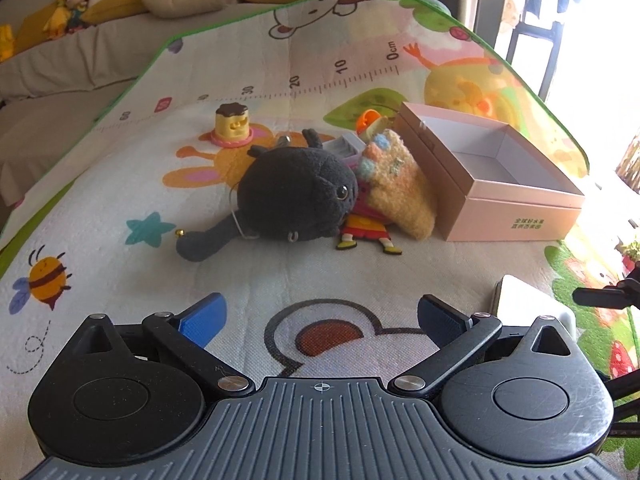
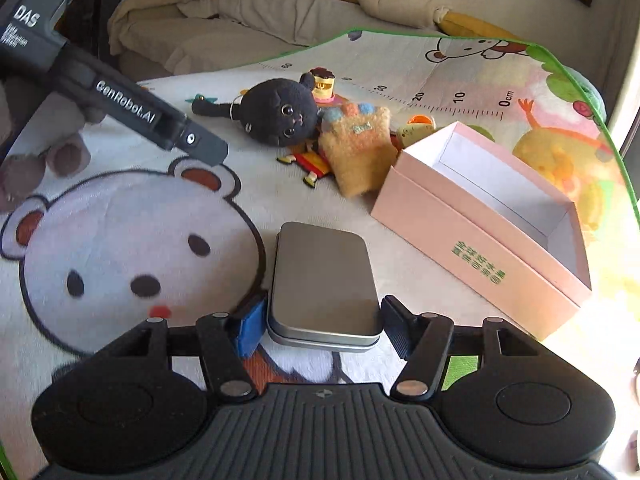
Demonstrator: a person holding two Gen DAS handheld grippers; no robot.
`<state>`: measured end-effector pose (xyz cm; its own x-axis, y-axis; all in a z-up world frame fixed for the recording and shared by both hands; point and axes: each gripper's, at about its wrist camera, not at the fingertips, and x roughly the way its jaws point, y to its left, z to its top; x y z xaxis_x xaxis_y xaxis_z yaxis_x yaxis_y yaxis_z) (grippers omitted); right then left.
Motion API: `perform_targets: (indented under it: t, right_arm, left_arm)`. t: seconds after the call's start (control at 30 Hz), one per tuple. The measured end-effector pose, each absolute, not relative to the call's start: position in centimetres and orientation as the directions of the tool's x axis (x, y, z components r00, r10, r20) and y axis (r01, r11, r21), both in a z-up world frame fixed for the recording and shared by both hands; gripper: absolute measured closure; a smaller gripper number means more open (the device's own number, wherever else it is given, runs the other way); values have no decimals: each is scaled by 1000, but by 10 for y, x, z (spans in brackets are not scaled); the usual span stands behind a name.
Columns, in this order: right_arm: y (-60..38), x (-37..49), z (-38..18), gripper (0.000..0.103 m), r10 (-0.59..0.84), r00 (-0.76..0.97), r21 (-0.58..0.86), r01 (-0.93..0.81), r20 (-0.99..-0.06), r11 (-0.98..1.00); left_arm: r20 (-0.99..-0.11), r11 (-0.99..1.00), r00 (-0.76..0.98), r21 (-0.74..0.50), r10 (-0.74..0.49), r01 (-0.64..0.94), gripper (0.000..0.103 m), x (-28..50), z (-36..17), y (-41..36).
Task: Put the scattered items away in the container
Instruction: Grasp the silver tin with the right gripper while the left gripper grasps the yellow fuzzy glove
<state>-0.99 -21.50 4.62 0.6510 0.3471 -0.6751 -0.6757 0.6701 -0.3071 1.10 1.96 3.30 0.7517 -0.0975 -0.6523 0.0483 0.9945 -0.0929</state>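
Note:
A silver metal tin [image 2: 324, 280] lies flat on the play mat between the pads of my right gripper [image 2: 323, 328], which press on its two long sides. The open pink box [image 2: 472, 248] stands just right of it, empty inside. Behind lie a black cat plush [image 2: 276, 116], a yellow knitted pouch [image 2: 356, 152], a flat red-and-yellow figure [image 2: 308, 160], a pudding toy [image 2: 323, 84] and an orange-capped toy [image 2: 418, 128]. My left gripper [image 1: 320, 320] hangs open over the mat with nothing between its fingers, short of the cat plush [image 1: 296, 192] and the pink box [image 1: 516, 204].
The cartoon play mat [image 1: 120, 208] with a printed ruler covers the surface. A sofa [image 2: 240, 28] with cushions and soft toys runs along the back. The left gripper's body [image 2: 160, 120] crosses the upper left of the right wrist view. Bright window light falls at the right.

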Motion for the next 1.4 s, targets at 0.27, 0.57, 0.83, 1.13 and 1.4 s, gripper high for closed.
perform_targets:
  t: [0.27,0.57,0.83,1.13,1.4]
  right_arm:
    - [-263,8,40,17,31,859,-558,-360,-512,748]
    - [-261,30,46,0,335,716,-111,-497,-612,861]
    - [-257,32,33,11,420,625,21,-543,-658,840]
    - [-257,19,31,10,423,628,39,-530,-654,847]
    - [-262,20,31,10,428,631,60,-518,-647,853]
  left_arm:
    - [-654,993,747,-83,-118,84,0,10,30,10]
    - [-634,985,756,-61,-161,159,0,11,30,-1]
    - [-586,961,785,41,-199,274,0,36,32,-33]
    - [-540,966,811,-17,-225,257,0,91,30,-39]
    - [-465,969,853,-50,-238,243,15,119,42,-20]
